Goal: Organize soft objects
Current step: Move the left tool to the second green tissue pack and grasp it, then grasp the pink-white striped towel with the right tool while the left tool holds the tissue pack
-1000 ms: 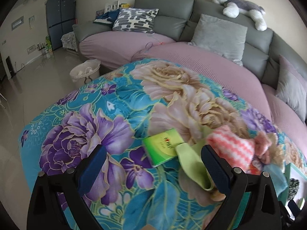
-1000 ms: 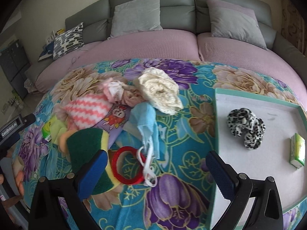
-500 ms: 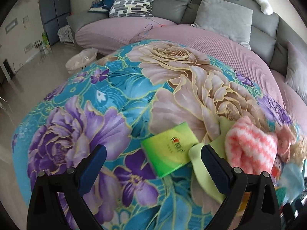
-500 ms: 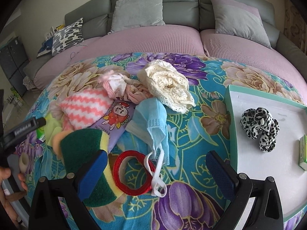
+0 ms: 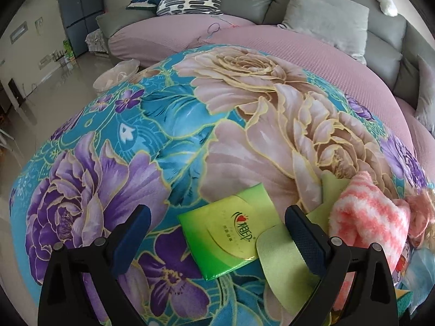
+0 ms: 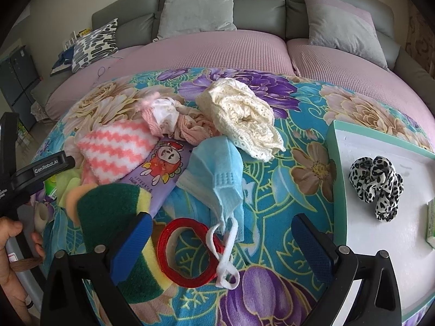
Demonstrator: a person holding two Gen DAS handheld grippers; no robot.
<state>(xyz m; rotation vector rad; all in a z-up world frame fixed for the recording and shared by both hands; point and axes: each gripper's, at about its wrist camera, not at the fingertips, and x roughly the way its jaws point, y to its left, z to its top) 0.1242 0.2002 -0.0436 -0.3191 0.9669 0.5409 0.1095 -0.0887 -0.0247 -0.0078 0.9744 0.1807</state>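
While only the leopard-print fabric scrunchie (image 6: 376, 183) and one green packet (image 6: 430, 224) sit in the white tray (image 6: 380, 258), both jaws gape wide, empty, pile of soft items (image 6: 190, 141) left unsorted.

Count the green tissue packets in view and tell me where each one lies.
2. One flat green tissue packet lies on the floral blanket between the left gripper's open fingers. Another sits in the white tray at the right edge, partly cut off. The pile may hide more.
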